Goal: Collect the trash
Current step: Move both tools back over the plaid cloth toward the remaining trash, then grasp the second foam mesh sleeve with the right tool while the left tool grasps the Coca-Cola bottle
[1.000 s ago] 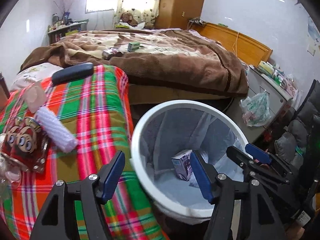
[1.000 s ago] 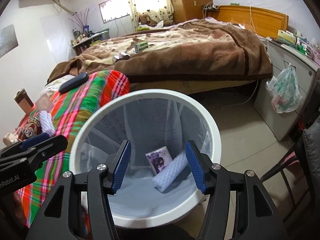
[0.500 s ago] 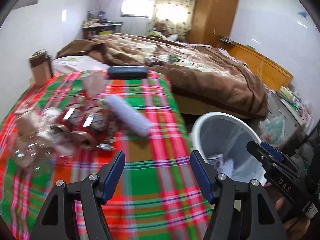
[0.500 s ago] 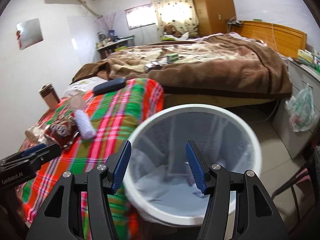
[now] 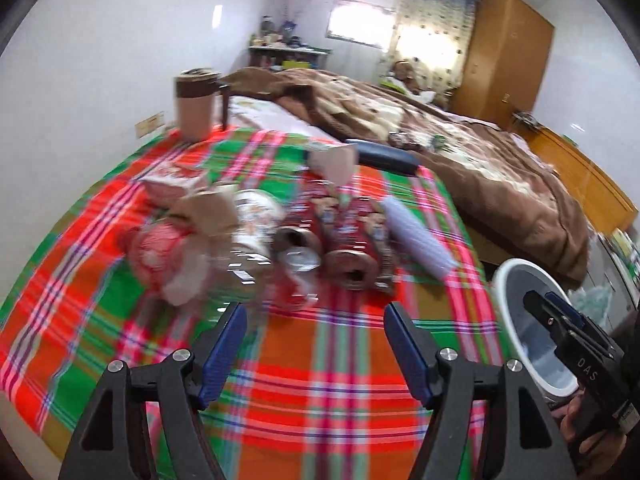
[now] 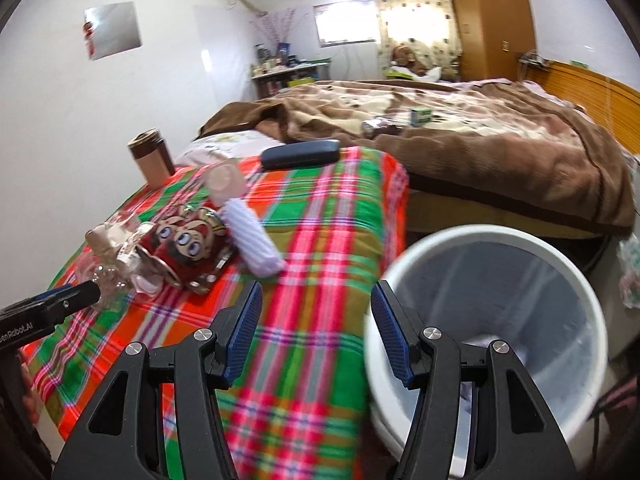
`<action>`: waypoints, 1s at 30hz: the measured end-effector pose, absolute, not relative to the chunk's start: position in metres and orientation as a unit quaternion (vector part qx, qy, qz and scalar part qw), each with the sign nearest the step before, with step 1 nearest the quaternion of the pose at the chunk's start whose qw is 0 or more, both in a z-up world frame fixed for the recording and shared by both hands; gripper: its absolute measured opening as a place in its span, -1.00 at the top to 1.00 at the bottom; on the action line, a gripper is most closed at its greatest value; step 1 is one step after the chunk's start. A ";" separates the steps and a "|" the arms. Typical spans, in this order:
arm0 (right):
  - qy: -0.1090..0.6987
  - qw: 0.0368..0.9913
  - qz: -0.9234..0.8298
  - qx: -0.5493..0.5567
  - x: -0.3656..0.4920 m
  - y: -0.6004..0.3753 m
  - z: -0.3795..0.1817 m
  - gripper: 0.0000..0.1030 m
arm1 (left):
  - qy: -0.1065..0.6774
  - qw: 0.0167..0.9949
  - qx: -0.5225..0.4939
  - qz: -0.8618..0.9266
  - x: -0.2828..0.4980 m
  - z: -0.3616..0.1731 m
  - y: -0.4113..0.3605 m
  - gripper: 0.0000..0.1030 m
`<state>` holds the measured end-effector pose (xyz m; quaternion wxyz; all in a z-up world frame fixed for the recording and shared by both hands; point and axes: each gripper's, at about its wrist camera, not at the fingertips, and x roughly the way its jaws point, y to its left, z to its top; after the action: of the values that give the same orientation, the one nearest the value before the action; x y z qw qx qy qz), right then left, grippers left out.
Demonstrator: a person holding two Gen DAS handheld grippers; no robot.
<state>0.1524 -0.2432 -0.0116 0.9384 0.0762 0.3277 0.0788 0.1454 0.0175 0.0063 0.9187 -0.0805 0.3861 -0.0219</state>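
A heap of trash lies on the plaid cloth (image 5: pixel 320 392): red cans (image 5: pixel 348 248), crumpled wrappers (image 5: pixel 208 220), a clear plastic bottle (image 6: pixel 104 276) and a white ridged foam piece (image 5: pixel 416 240) (image 6: pixel 256 240). My left gripper (image 5: pixel 314 344) is open and empty, hovering just short of the heap. My right gripper (image 6: pixel 316 328) is open and empty between the cloth's edge and the white trash bin (image 6: pixel 492 240), which also shows in the left wrist view (image 5: pixel 516 270).
A brown tumbler (image 5: pixel 196 104) stands at the cloth's far left. A dark blue case (image 6: pixel 300 154) and a pink cup (image 5: pixel 334 164) lie at its far edge. A bed with a brown blanket (image 6: pixel 500 140) lies beyond. A plastic bag (image 6: pixel 632 272) hangs at the right.
Both grippers have swung left, away from over the bin and toward the plaid cloth. The left one now faces the trash heap. Both stay open and empty.
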 end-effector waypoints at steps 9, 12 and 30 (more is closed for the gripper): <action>0.354 0.927 0.111 0.051 0.195 -0.221 -0.019 -0.13 | 0.394 0.911 -0.115 0.045 0.162 -0.005 0.066 -0.52; 0.367 0.921 0.120 0.052 0.209 -0.218 -0.023 -0.13 | 0.390 0.909 -0.136 0.063 0.169 -0.007 0.079 -0.52; 0.403 0.904 0.144 0.019 0.245 -0.193 -0.034 -0.13 | 0.425 0.885 -0.179 0.067 0.206 -0.026 0.098 -0.61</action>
<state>0.2454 -0.1932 -0.0337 0.9036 0.0193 0.4030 0.1438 0.2055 0.0978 -0.0259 0.8847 -0.1786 0.4252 0.0675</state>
